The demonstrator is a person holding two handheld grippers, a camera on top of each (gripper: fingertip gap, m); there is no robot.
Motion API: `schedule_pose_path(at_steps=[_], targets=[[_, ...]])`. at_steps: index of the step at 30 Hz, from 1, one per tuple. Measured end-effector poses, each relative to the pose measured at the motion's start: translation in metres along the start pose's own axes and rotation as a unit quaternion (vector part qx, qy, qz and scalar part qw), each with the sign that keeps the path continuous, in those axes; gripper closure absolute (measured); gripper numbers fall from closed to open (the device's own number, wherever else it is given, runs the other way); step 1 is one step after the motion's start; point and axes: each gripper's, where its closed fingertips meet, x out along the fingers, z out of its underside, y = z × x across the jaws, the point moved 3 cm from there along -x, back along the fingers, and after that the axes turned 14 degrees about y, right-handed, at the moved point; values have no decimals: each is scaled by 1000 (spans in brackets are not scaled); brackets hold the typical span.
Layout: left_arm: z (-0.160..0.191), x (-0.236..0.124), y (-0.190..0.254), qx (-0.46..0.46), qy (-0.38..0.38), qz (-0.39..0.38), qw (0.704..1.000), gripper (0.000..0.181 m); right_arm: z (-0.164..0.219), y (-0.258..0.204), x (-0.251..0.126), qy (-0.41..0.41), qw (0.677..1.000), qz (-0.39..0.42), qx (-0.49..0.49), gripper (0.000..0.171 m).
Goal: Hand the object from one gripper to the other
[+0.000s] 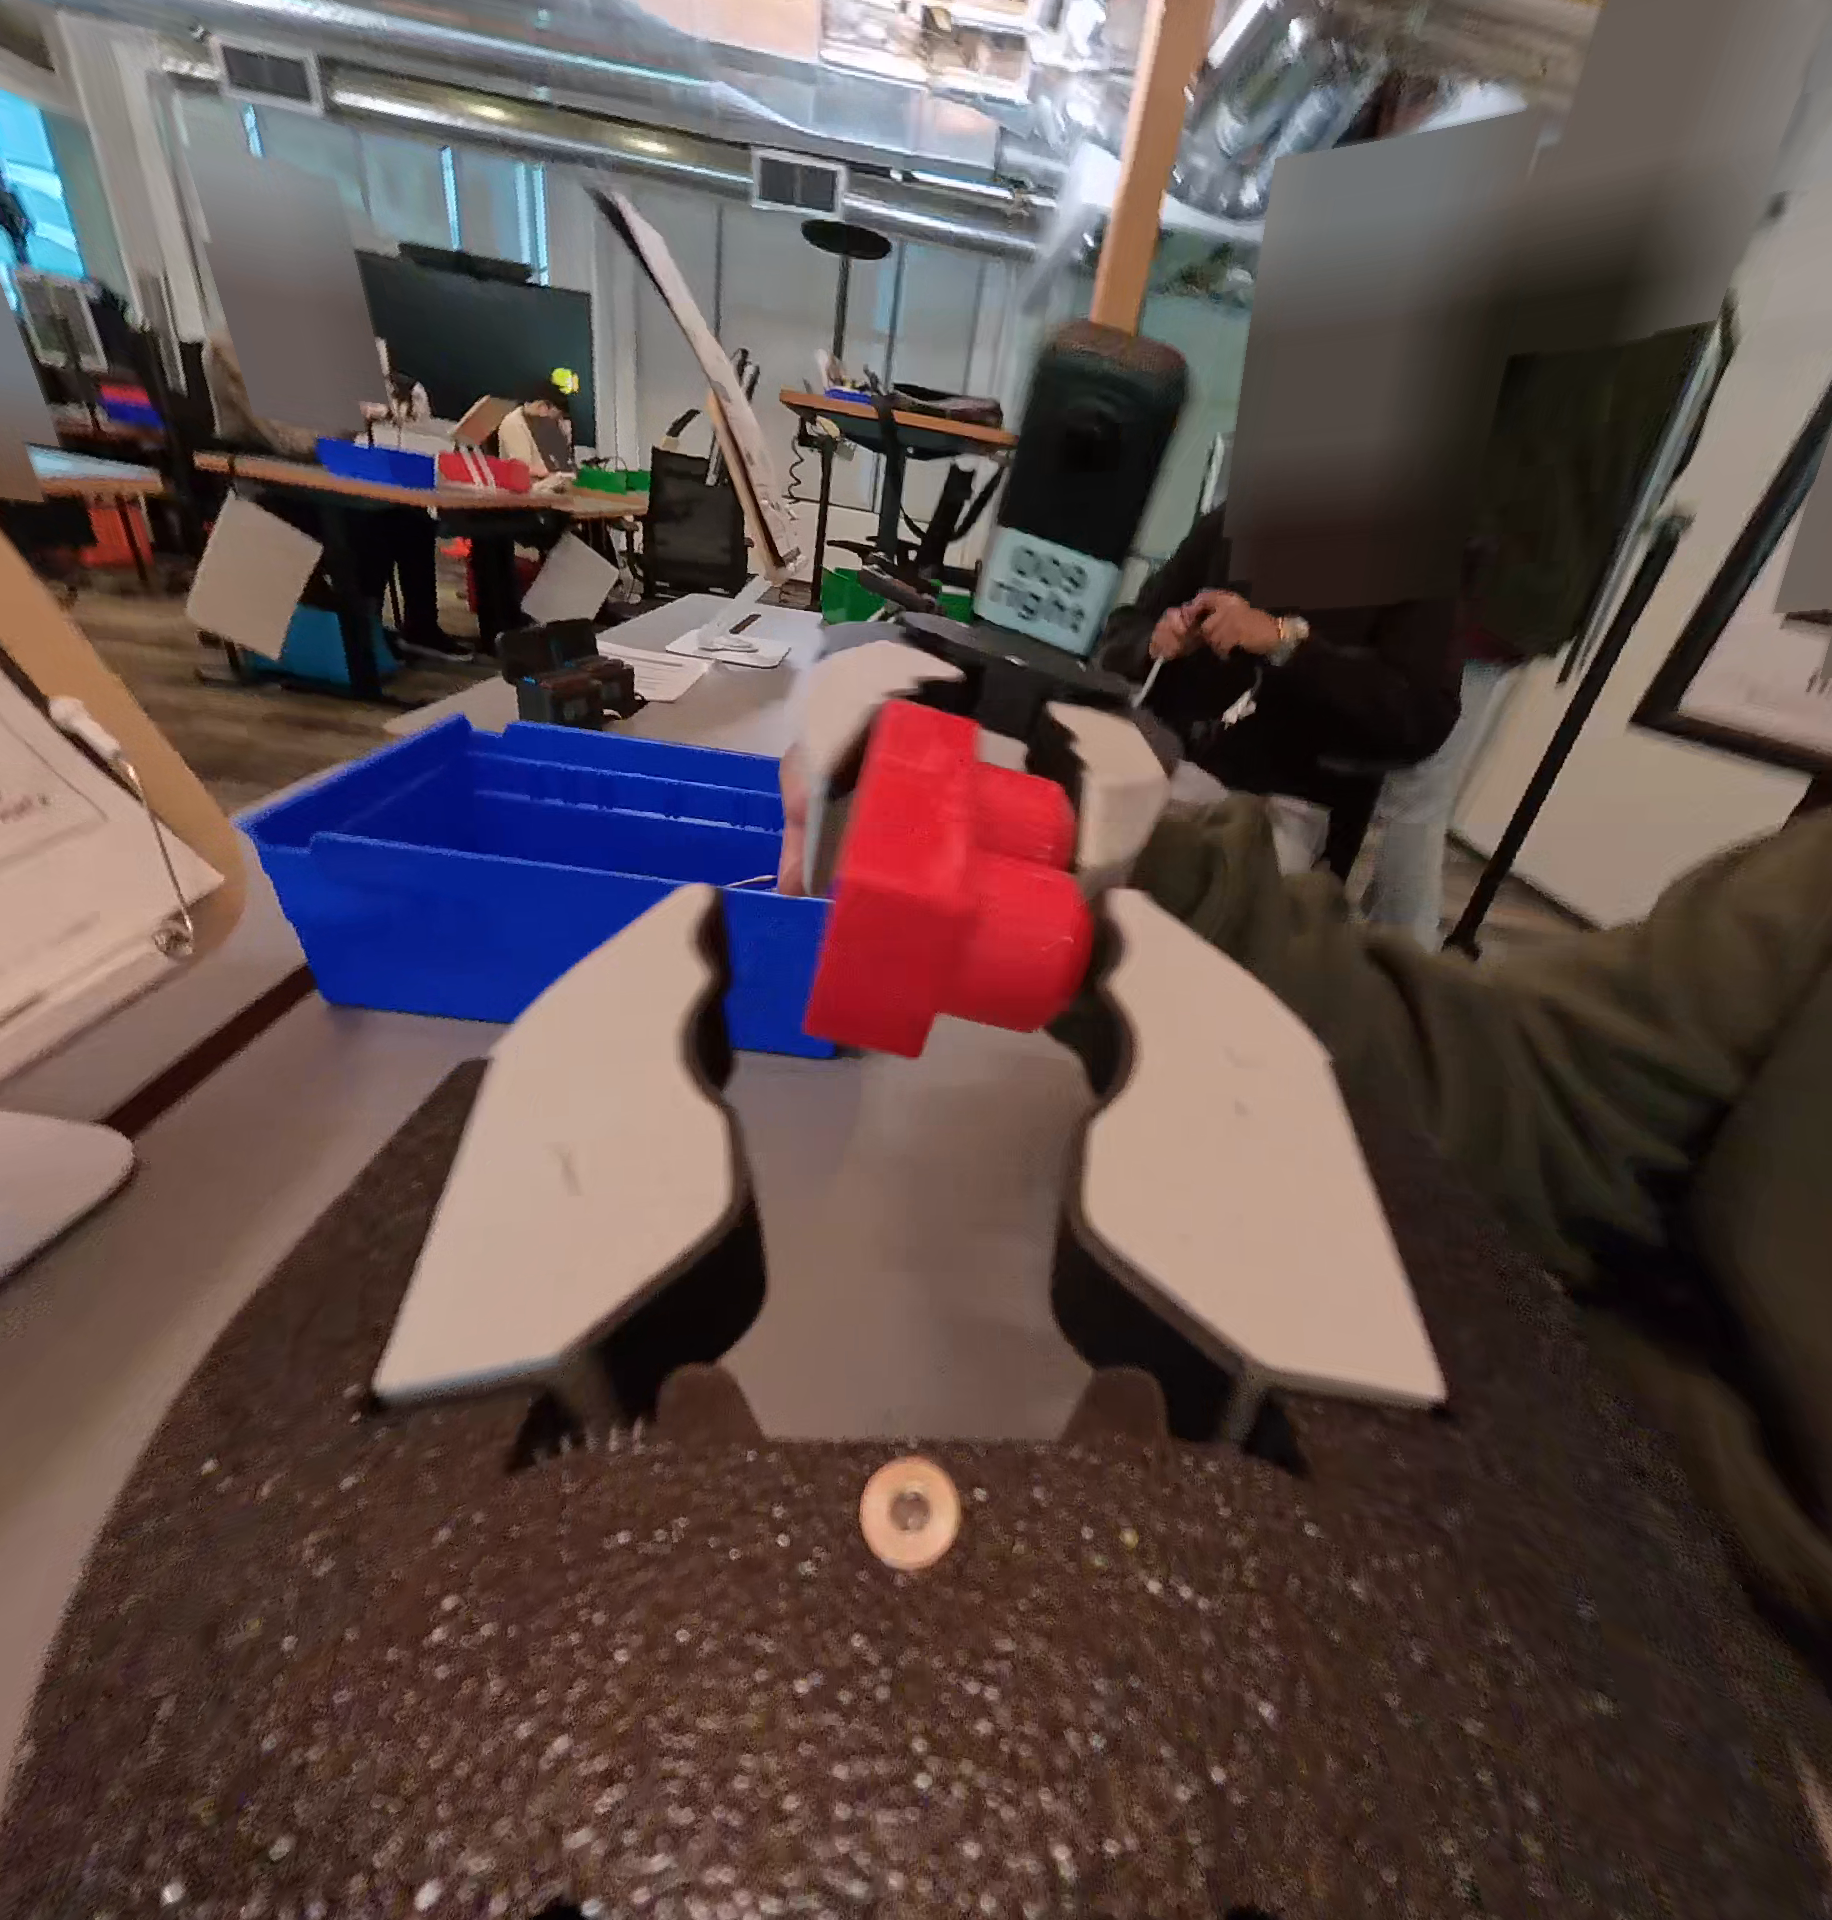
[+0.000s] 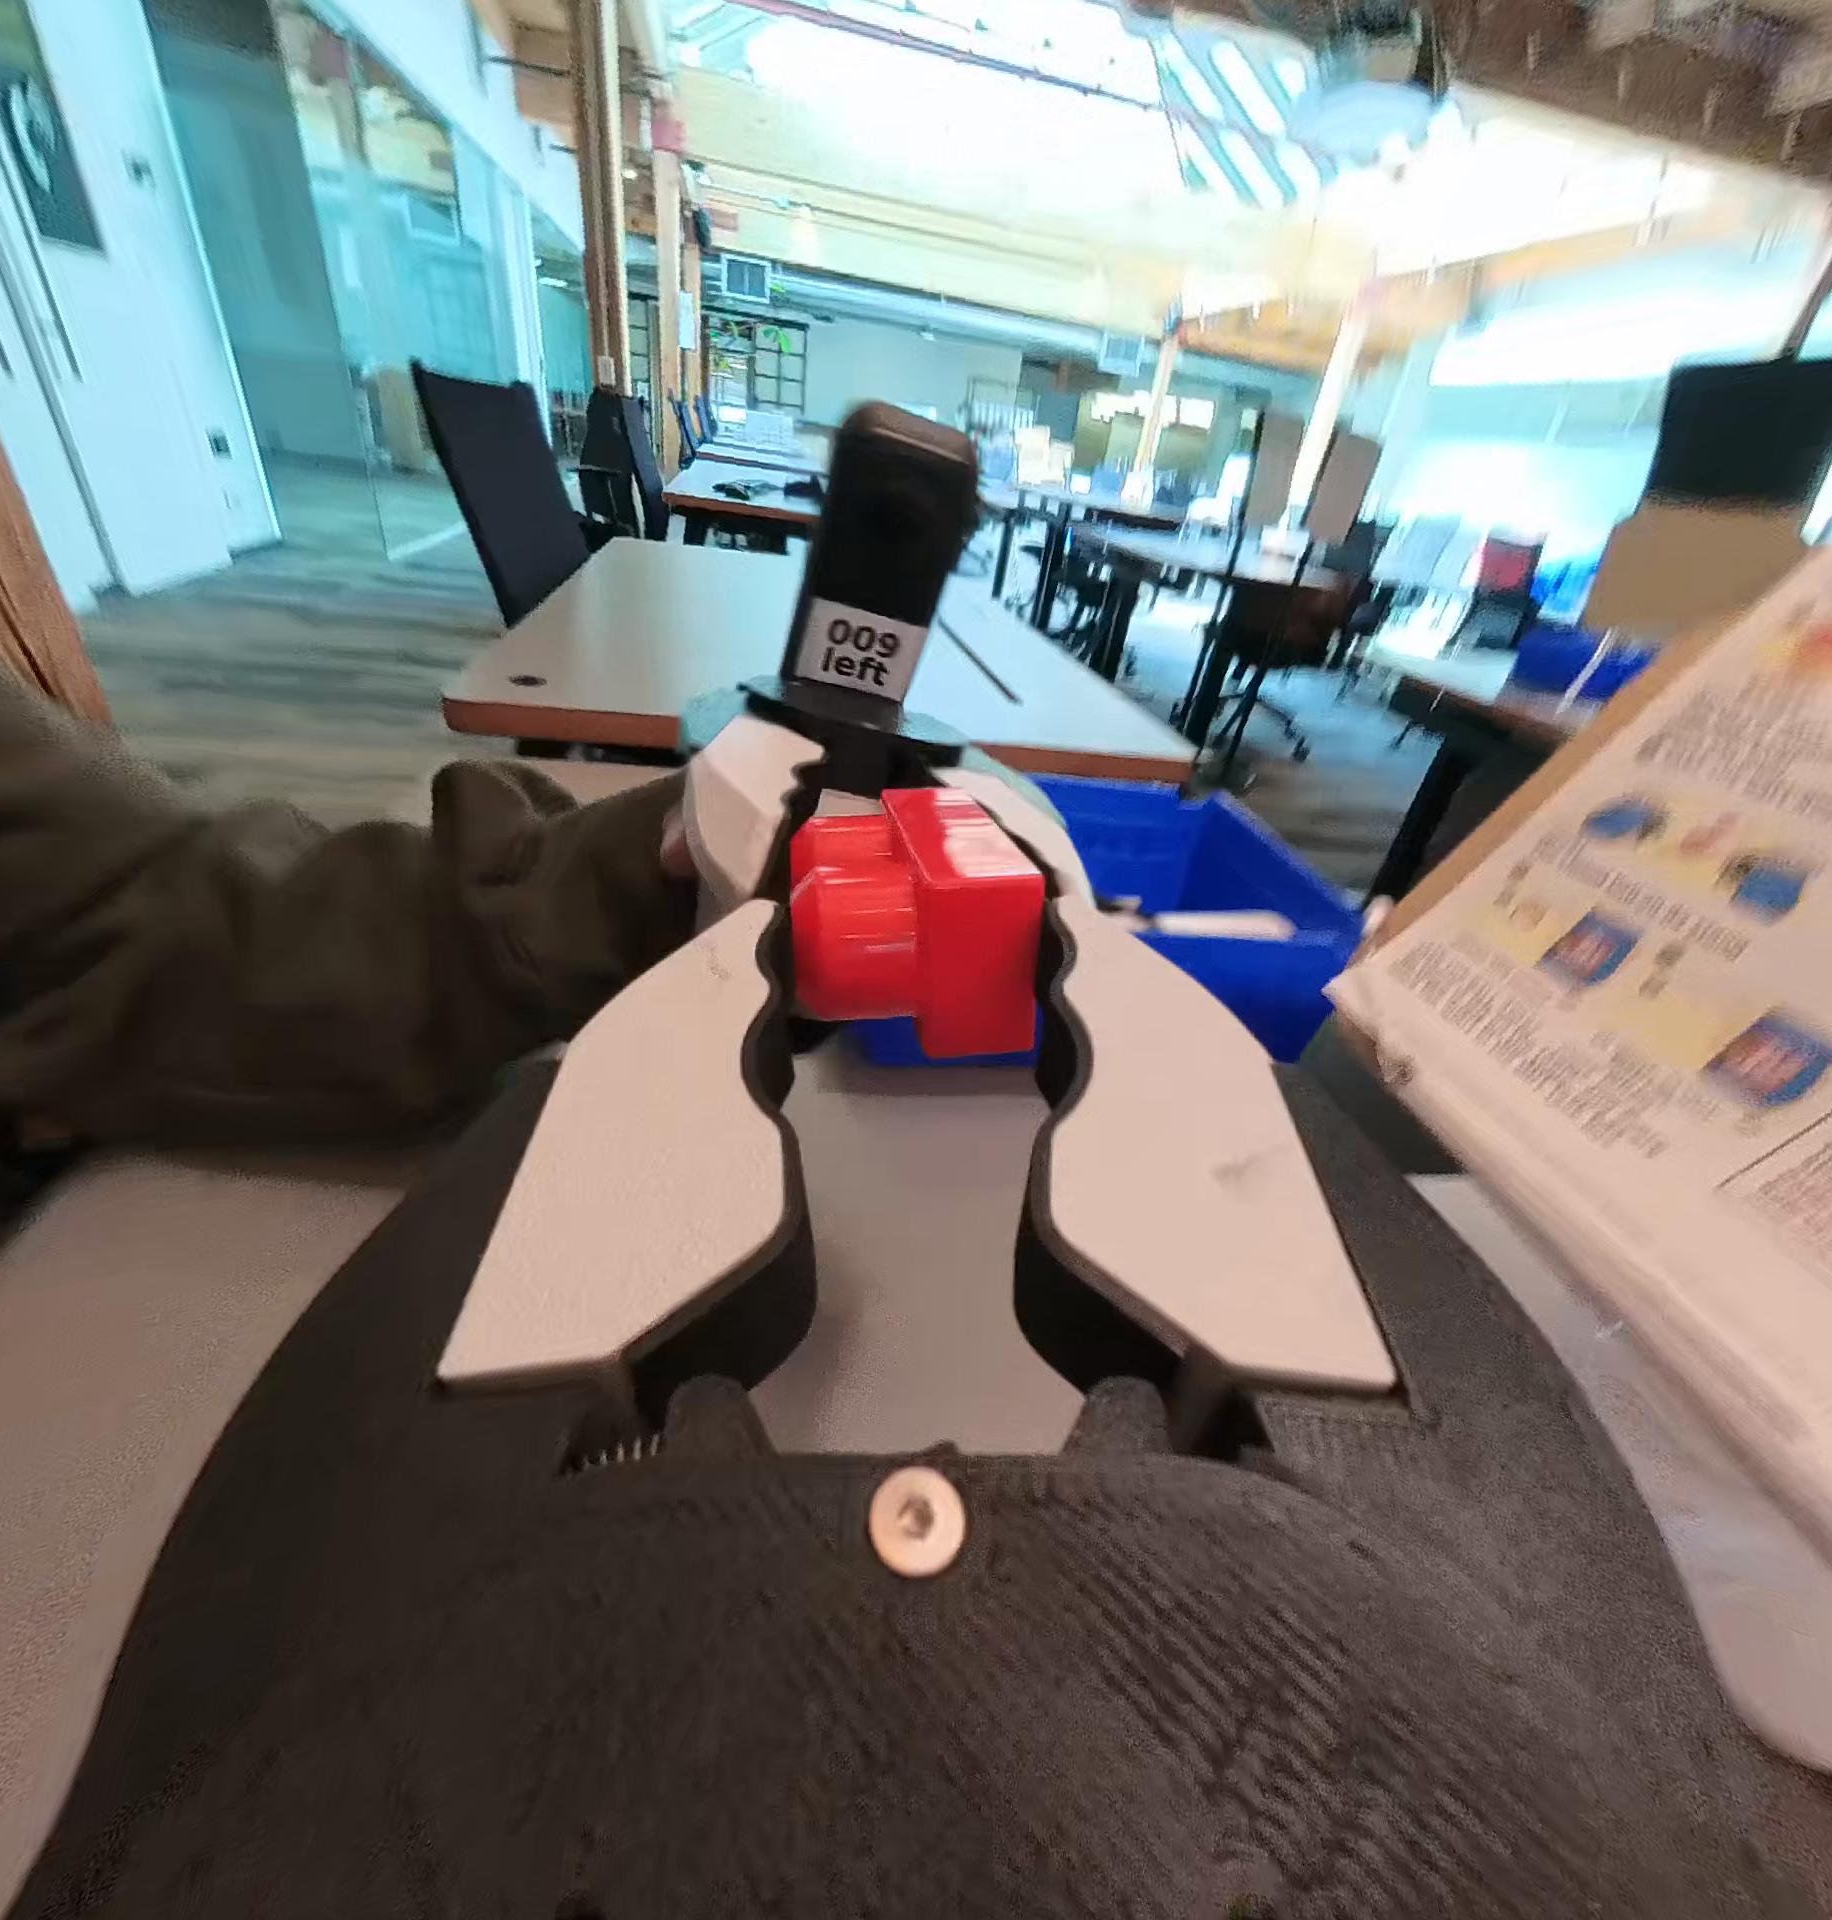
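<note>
holding red block (image 2: 917, 914) between right gripper (image 2: 907, 971) fingers; left gripper (image 1: 907, 935) spread wide round it, not yet pinching — handoff approx halfway.

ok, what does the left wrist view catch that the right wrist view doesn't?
Left wrist only: a person behind the table, and others at far desks. Right wrist only: a black chair and the long desk beside it. Both: red block, blue bin, olive sleeve. The right hand-held gripper clamps the block; the left hand-held gripper is open around it.
</note>
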Motion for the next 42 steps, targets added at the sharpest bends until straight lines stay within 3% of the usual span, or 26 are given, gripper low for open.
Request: schedule_pose_path(at_steps=[2, 5, 7, 9, 11, 14, 21, 26, 30, 38, 42], targets=[[-2, 2, -1, -89, -1, -10, 996, 105, -7, -4, -5, 13, 994, -10, -105, 127], [-2, 3, 1, -294, 0, 20, 956, 113, -11, -14, -10, 2, 967, -36, -253, 126], [2, 3, 5, -354, 4, 57, 934, 127, -10, -15, -10, -22, 947, -33, -318, 126], [12, 4, 8, -365, -29, 61, 929, 127, -4, -13, -11, -60, 933, -33, -353, 126], [17, 5, 11, -355, -44, 66, 932, 127, 4, -15, -10, -89, 926, -48, -364, 126], [17, 6, 10, -340, -39, 64, 937, 142, 9, -18, -6, -86, 928, -59, -359, 126], [17, 2, -5, -232, -27, 22, 972, 145, 20, -6, -6, -125, 941, -17, -315, 126], [4, -3, -20, -68, -5, -43, 997, 145, -1, 10, -8, -20, 993, 53, -104, 113], [-13, -4, -15, 34, 45, -35, 998, 145, -11, 19, -6, 51, 995, 74, 45, 109], [-13, 0, -7, 59, 44, -8, 997, 145, -4, 16, 6, 49, 995, 72, 41, 121], [-12, 1, -5, 53, 34, -6, 998, 145, -2, 10, 10, 41, 998, 42, 26, 135]])
